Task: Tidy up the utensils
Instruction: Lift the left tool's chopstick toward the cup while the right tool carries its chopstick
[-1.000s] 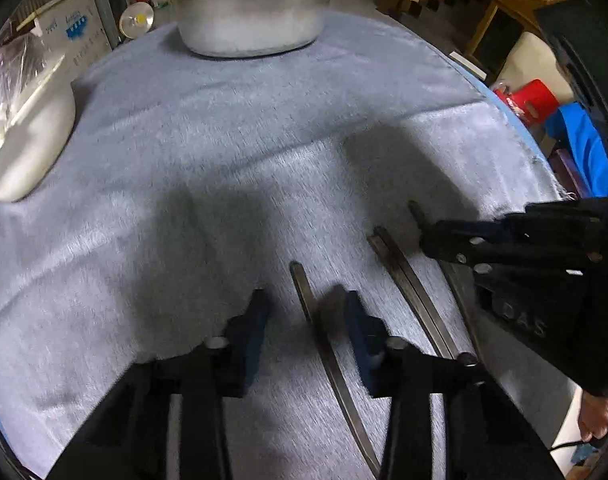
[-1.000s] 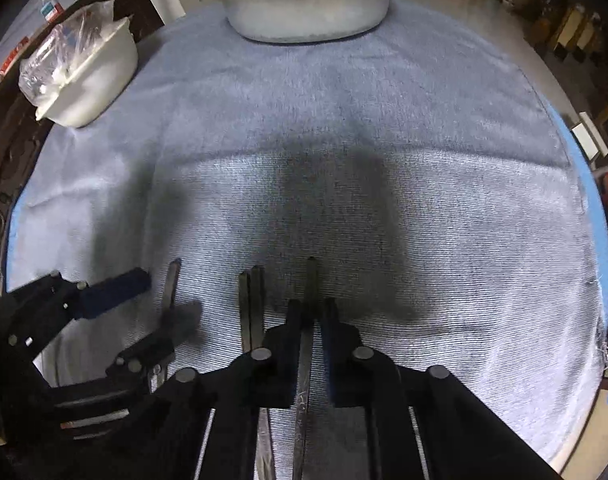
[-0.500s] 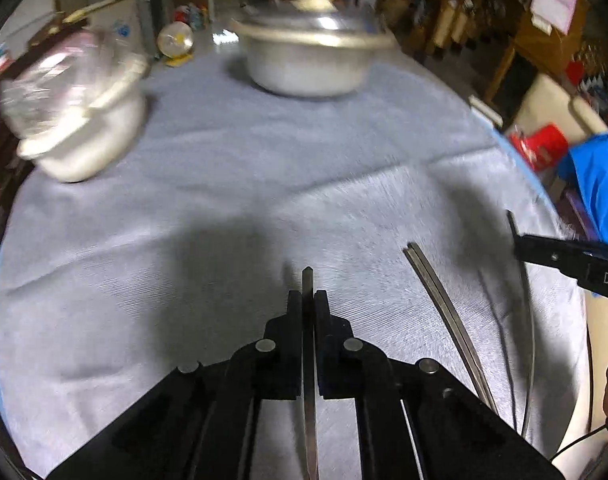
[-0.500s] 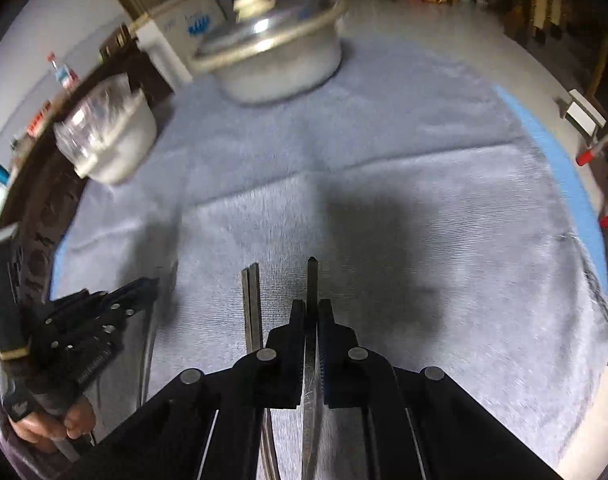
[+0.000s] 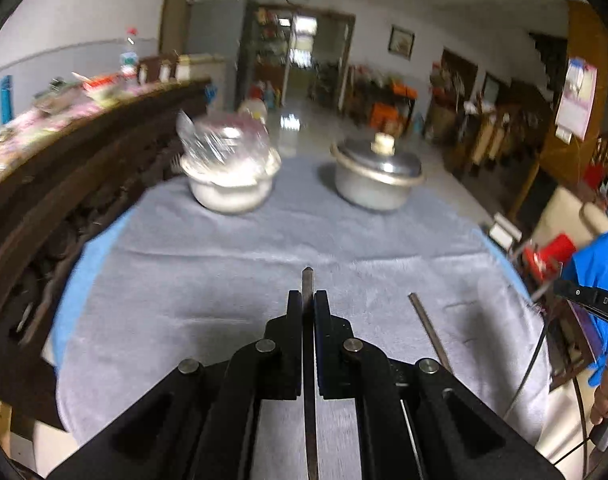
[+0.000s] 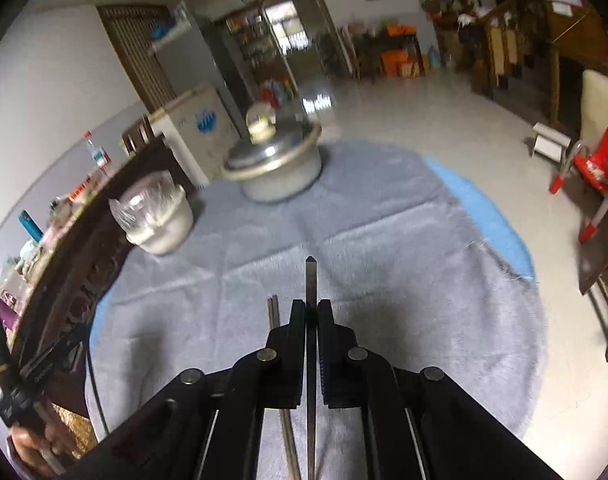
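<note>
A round worktop [image 5: 207, 280] under a grey cloth fills both views, with a cluttered living room blurred behind it. Left gripper [image 5: 308, 300] is clenched tight on a slim metal utensil [image 5: 307, 280], the pointed tip poking out just past the pads and the shaft running back between the fingers toward the camera. It is held up over the cloth, level with the gripper. Just to its right, a second pair of thin metal sticks [image 5: 426, 326] lies flat on the cloth, slanting away. Over on the other side, the right gripper [image 6: 311, 308] is clamped on its own dark metal utensil [image 6: 310, 280], tip pointed, sticking out well beyond the fingers. Beside it on the left, the paired sticks [image 6: 272, 312] rest on the cloth, touching each other, partly hidden under the gripper. Further out, a lidded metal pot [image 5: 378, 178] sits at the far edge of the worktop. Left of it, well apart, a white bowl [image 5: 229, 190] with crinkled clear plastic on top. A dark carved wooden sideboard [image 5: 63, 184] runs along the left edge.
</note>
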### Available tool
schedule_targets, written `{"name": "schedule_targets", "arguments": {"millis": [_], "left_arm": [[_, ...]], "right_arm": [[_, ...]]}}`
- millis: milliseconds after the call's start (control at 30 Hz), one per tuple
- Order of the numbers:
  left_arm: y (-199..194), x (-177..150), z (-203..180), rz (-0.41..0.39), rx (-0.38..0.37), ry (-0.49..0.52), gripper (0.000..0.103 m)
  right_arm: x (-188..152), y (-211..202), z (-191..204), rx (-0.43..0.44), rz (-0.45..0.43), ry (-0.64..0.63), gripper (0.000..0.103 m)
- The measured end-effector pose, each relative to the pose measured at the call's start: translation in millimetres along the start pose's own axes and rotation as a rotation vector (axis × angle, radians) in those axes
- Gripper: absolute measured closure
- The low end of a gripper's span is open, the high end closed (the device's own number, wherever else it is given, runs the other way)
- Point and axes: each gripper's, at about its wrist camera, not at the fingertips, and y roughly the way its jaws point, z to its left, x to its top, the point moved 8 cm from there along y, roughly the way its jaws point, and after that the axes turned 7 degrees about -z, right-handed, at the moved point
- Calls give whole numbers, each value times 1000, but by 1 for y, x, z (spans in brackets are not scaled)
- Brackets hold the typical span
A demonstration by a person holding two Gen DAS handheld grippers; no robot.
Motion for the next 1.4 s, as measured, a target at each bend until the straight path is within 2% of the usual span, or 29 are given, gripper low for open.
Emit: {"name": "schedule_targets", "arguments": {"millis": [133, 267, 500, 700, 867, 1133, 1267, 1400], "left_arm": [[-58, -1, 0, -122, 7, -19, 98], [-96, -7, -2, -213, 13, -60, 98], [-127, -9, -5, -300, -8, -142, 98], [-160, 5, -11, -424, -27, -209, 98], [-173, 17, -21, -482, -43, -225, 98], [-182, 35, -48, -561, -80, -227, 98], [-177, 39, -61, -590, -64, -206, 98], [-163, 37, -68, -594, -30, -179, 98]], "right_arm": [[-3, -39, 10, -20, -84, -25, 97], [-17, -76, 18, -32, -163, -25, 97], [-27, -132, 26, -23, -279, 0, 97], [-26, -175, 41, -25, -354, -46, 97], [-21, -212, 55, -6, -421, -75, 97], [-9, -271, 72, 102, -522, -61, 97], [-13, -280, 83, 130, -539, -76, 97], [-21, -268, 95, 153, -517, -88, 96]]}}
